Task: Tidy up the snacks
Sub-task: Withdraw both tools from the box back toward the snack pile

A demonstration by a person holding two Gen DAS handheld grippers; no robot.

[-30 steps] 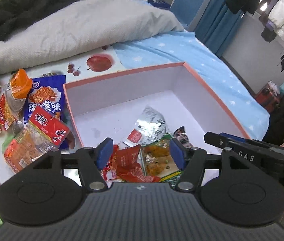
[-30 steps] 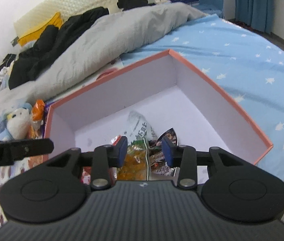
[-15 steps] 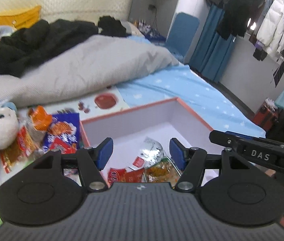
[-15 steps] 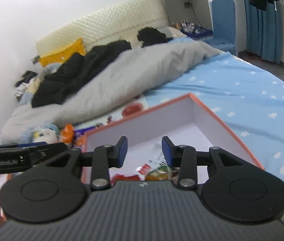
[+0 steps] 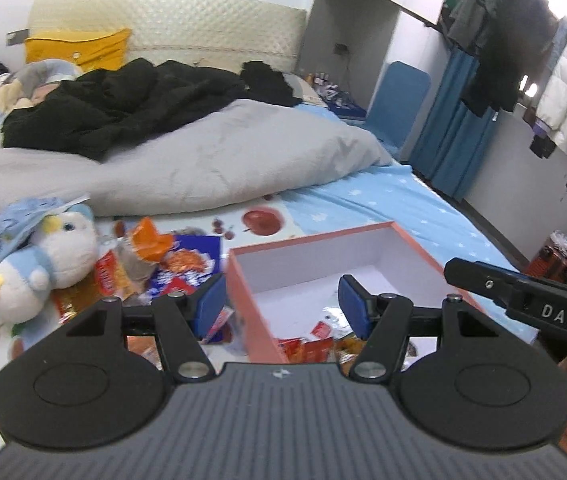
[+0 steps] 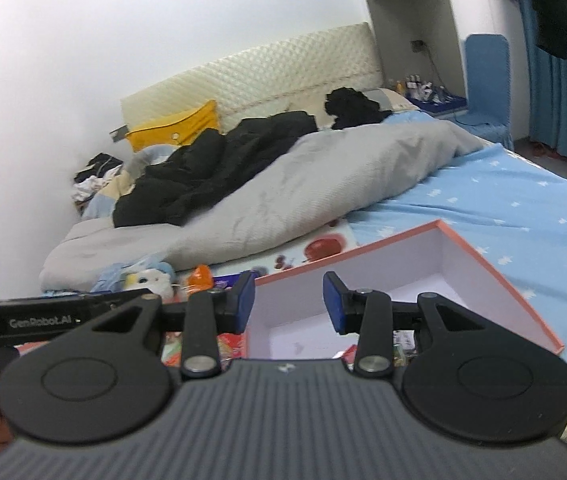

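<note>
- Snack packets [image 5: 315, 346] lie in the near end of the pink-rimmed box [image 5: 311, 240] on the bed [image 5: 383, 200]; more packets [image 5: 179, 264] lie just left of it, beside a plush penguin [image 5: 43, 256].
- Left claw [image 5: 281, 300] is open and empty above the box's left wall.
- Right claw [image 6: 286, 302] gapes partway, holding nothing.

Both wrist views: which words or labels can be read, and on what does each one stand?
"DAS": on the right gripper, side of its black body.
"GenRobot.AI": on the left gripper, side of its black body.
Snack packets beside the box: print too blurred to read.
</note>
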